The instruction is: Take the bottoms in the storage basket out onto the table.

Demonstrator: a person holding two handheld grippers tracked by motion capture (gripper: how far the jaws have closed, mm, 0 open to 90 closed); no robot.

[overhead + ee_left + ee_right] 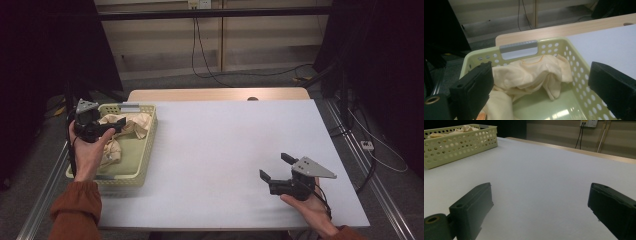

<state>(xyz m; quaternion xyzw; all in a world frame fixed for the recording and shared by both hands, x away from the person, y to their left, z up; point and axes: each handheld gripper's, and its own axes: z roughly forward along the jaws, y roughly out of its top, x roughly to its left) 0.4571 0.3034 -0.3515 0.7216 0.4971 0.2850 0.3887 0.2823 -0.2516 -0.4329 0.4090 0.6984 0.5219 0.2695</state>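
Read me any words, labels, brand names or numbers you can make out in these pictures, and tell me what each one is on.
None can be read.
The grey tab on the rim of the green basket carries no legible print.
The cream cloth in the basket shows a thin orange stitched line, not letters.
The wall socket plate is too small and blurred to read.
The left gripper and right gripper show no markings.

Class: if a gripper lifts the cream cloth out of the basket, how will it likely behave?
The cream cloth lies crumpled in soft folds, so it will probably drape and sag. It looks thin, likely light. It may drag against the basket wall.
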